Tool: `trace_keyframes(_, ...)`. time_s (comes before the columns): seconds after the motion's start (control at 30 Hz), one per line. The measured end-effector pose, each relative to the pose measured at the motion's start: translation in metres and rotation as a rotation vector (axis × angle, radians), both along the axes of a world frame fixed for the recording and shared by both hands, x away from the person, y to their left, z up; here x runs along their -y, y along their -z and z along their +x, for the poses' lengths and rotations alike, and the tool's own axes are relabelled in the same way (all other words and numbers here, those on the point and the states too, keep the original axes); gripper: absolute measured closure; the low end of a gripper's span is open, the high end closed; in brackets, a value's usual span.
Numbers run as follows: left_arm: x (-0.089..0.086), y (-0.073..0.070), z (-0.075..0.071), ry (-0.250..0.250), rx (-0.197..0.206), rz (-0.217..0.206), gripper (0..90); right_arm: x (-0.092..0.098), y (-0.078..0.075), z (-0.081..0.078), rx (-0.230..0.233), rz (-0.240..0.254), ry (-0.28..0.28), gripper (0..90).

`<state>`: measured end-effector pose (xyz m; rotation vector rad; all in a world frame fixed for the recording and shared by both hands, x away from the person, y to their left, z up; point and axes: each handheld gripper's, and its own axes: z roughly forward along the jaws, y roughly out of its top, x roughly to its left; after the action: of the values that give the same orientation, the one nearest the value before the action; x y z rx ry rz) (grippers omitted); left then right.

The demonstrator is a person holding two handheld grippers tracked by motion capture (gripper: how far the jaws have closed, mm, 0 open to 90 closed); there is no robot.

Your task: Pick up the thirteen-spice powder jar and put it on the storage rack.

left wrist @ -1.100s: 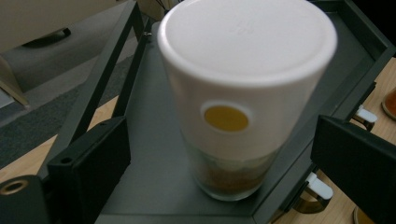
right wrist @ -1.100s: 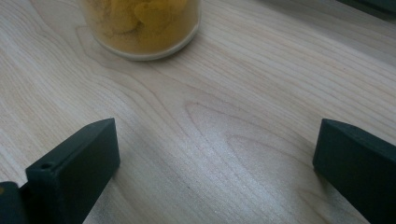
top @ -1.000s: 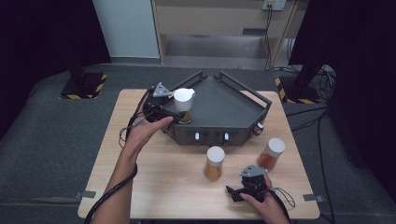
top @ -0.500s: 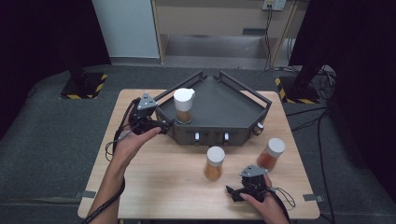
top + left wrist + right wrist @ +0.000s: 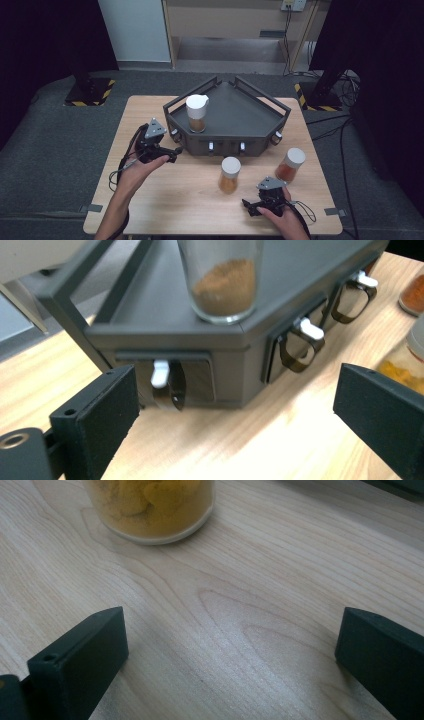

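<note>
Left claw [image 5: 167, 151] gapes wide, empty, at the rack's [image 5: 260, 131] 8 o'clock corner. Right claw [image 5: 255, 206] wide, empty, low over the table [image 5: 195, 200], at 5 o'clock of the yellow-spice jar [image 5: 229, 175].

Left gripper [image 5: 161, 148]: black body topped by a grey three-cornered plate [image 5: 154, 129], with thin black cables [image 5: 126, 157] looping from its rear. Right gripper [image 5: 260, 202]: the same black body and grey plate [image 5: 271, 182], with a black cable [image 5: 303, 210] trailing behind it. Seen from each gripper's own camera, the jaws are matt black, flat-faced blocks with angled tops; a small round hole marks the top of one jaw, and a metal-ringed screw hole [image 5: 13, 440] sits at the base. Both forearms are bare, with no sleeve in sight.
</note>
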<state>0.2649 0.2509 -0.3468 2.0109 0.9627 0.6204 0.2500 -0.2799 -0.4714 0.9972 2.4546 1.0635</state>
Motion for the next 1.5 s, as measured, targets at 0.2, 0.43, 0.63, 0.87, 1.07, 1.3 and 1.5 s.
trace_keyframes(0.2, -0.001, 0.006, -0.008, -0.012, -0.022, 0.009, 3.3, 0.0, 0.0, 0.0, 0.0, -0.001, -0.001, 0.5)
trace_keyframes(0.43, -0.002, 0.02, -0.019, -0.026, -0.027, 0.008, 3.4, 0.0, 0.0, 0.0, 0.002, -0.002, -0.001, 0.5)
trace_keyframes(0.63, -0.002, 0.036, -0.029, -0.053, -0.045, 0.013, 3.4, 0.0, 0.0, 0.0, 0.001, -0.001, -0.001, 0.4)
trace_keyframes(0.87, -0.003, 0.053, -0.036, -0.083, -0.086, 0.048, 3.4, 0.0, 0.0, 0.0, 0.001, -0.001, -0.001, 0.5)
trace_keyframes(1.07, -0.001, 0.067, -0.04, -0.11, -0.118, 0.063, 3.1, 0.0, 0.0, 0.0, 0.001, -0.002, -0.002, 0.5)
trace_keyframes(1.3, 0.002, 0.077, -0.044, -0.14, -0.133, 0.085, 3.1, 0.0, 0.0, 0.0, 0.001, -0.002, -0.001, 0.5)
trace_keyframes(1.5, 0.003, 0.085, -0.048, -0.183, -0.164, 0.108, 3.1, 0.0, 0.0, 0.0, 0.0, -0.001, 0.0, 0.5)
